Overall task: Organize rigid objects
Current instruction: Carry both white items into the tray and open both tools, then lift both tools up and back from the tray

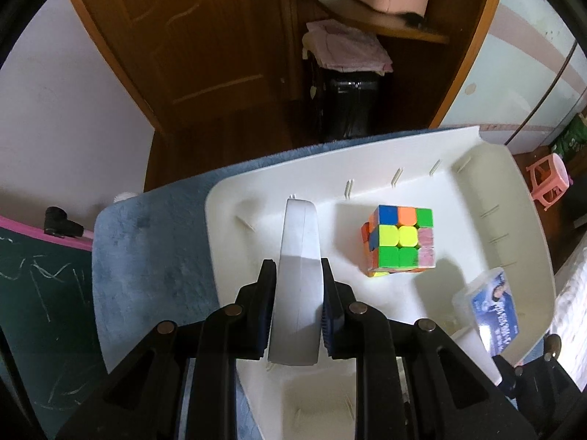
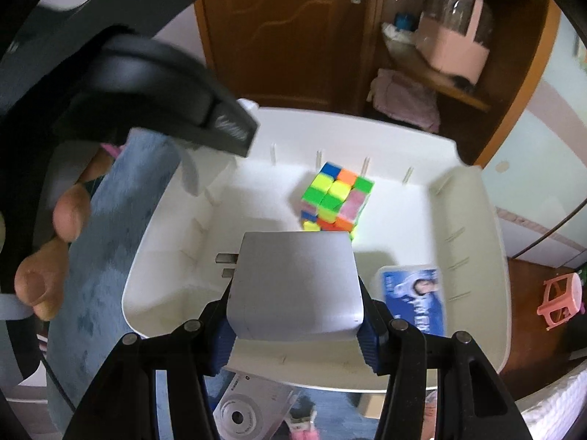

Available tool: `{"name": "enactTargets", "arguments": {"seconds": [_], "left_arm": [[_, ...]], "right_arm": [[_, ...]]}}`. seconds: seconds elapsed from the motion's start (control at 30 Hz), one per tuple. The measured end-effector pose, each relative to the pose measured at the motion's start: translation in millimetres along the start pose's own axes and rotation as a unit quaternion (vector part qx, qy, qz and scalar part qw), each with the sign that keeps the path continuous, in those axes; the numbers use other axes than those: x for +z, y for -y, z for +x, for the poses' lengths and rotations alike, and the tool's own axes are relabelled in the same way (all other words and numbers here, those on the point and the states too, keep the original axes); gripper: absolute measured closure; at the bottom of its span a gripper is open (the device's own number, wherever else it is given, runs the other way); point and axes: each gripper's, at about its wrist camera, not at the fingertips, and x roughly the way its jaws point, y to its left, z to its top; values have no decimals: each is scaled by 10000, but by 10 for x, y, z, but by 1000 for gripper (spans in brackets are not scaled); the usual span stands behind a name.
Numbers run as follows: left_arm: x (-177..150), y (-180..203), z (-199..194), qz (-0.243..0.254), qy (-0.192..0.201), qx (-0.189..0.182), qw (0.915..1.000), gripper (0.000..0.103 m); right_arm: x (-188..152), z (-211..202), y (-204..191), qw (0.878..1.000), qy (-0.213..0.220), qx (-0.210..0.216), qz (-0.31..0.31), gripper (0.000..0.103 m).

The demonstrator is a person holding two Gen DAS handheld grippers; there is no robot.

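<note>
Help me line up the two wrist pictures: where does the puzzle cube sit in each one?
Left wrist view: the puzzle cube stands right of centre on the white tray, right of the flat white piece in the left gripper's jaws.
Right wrist view: the puzzle cube is centre, near the tray's far wall, just beyond the white plug block.
Shared landmark: the blue-labelled box lying right of the cube.

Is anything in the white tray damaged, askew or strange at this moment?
One thing: the multicoloured puzzle cube in the white plastic tray has its layers twisted out of line, so its edges do not sit flush. The small clear box with a blue label beside it leans tilted near the tray wall. Nothing looks spilled or broken.
</note>
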Motion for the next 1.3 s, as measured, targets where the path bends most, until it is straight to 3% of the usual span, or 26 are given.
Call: {"name": "enactTargets", "arguments": {"seconds": [0.7, 0.93, 1.0, 1.07, 1.13, 1.2, 1.3], "left_arm": [[-16, 112, 424, 255, -239, 19, 9994, 79], [-43, 141, 530, 201, -350, 110, 9991, 78], [-40, 134, 528, 159, -356, 111, 9992, 78], [-43, 132, 484, 138, -306, 103, 9994, 70], [-66, 123, 434, 120, -222, 120, 9996, 43], [-92, 129, 332, 95, -76, 197, 9997, 32], [-145, 142, 195, 99, 24, 153, 9998, 30]], "right_arm": [[-129, 581, 142, 9943, -950, -10, 479, 47], [-132, 423, 134, 9969, -585, 64, 514, 31], [-130, 361, 130, 9978, -490, 67, 443, 31], [-150, 279, 120, 9984, -391, 89, 392, 31], [-173, 197, 119, 9988, -278, 125, 383, 31], [-195, 108, 141, 9991, -159, 124, 366, 31], [-213, -8, 87, 9995, 12, 103, 294, 31]]}}
